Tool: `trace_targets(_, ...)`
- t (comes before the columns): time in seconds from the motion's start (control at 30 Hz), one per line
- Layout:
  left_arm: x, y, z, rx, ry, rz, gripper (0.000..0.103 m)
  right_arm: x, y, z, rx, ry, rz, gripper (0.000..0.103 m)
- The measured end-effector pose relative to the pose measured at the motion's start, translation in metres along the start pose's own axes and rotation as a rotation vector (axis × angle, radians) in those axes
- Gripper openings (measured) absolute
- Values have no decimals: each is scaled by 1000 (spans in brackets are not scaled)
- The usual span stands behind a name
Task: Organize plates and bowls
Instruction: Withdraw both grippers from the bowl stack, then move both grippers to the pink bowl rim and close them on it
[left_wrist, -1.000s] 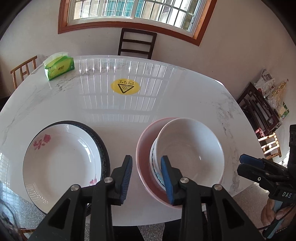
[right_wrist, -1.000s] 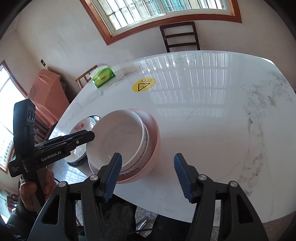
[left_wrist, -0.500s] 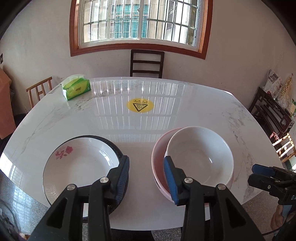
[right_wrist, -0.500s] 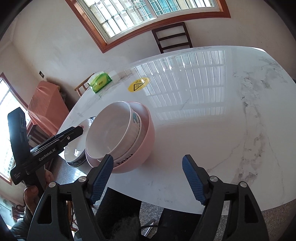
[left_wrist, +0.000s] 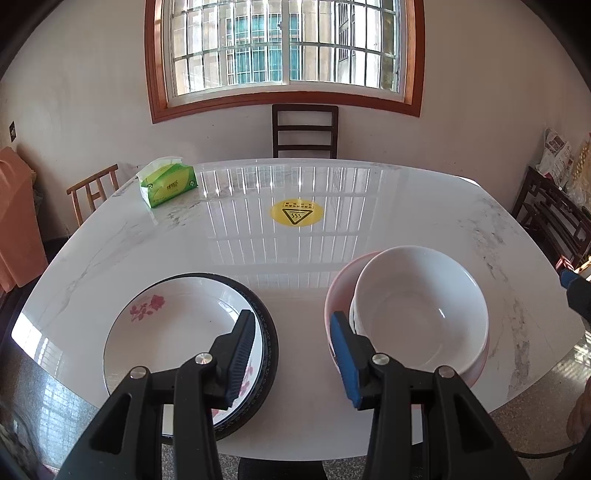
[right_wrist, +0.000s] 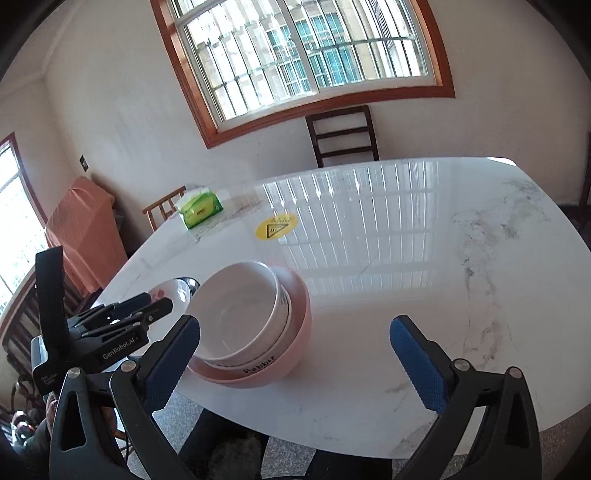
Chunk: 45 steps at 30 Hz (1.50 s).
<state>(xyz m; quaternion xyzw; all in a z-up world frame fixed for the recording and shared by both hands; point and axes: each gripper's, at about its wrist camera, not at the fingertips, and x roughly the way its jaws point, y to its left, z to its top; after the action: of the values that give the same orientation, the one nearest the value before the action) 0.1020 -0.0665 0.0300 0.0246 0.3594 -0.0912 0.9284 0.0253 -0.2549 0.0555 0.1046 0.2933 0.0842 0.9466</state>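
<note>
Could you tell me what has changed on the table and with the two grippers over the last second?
Both grippers have drawn back from the dishes. The right gripper has spread wide and its jaws are opening, nothing between them. The left gripper has widened a little, jaws opening, also empty. The nested bowls, the stacked plates, the tissue pack and the yellow sticker stayed put.

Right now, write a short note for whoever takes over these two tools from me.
Left tool: opening, nothing between its pads, hovering between the two stacks.
Right tool: opening wide, empty, just near the bowls.
Bowls: white bowl nested in the pink bowl, with another bowl's rim between them, near the table front edge.
Plates: flowered plate on a dark-rimmed plate, left of the bowls.
Done: both stacks look built.
Left: apparently only pulling back; check nothing else needs stacking.
</note>
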Motion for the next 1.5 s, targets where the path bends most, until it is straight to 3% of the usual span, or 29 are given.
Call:
trace_targets(0.13,2,0,-1,1,5,2,43,-4,6,1,-85,-56,-131,100)
trace_targets(0.27,6,-1,-2,5,15,3,43,-3,8,-3,-84,-108,-133,97)
trace_targets(0.4,11,3,-2,-11,40,-18,43,5,0,-3,-32,-34,-78,96)
trace_targets(0.47,15,6,-2,-22,61,-31,43,15,-2,-4,-19,39,-31,82)
trace_targets(0.53,17,8,0,-29,75,-34,43,26,-4,-5,-4,108,-22,74)
trace_targets(0.6,18,9,2,-26,88,-33,43,36,-9,-7,22,163,4,58)
trace_targets(0.63,19,10,3,-27,97,-31,43,40,-11,-7,33,189,8,44)
trace_targets(0.67,21,11,4,-31,109,-33,43,45,-13,-8,38,218,9,41)
trace_targets(0.83,31,19,7,-84,198,-96,43,63,-24,-11,127,313,72,37)
trace_targets(1.0,39,19,17,-102,274,-150,43,79,-29,-6,155,399,81,34)
trace_targets(1.27,55,4,22,-30,379,-113,43,102,-24,4,114,517,37,33)
trace_targets(1.5,65,12,19,-121,427,-128,43,111,-20,8,84,592,14,33)
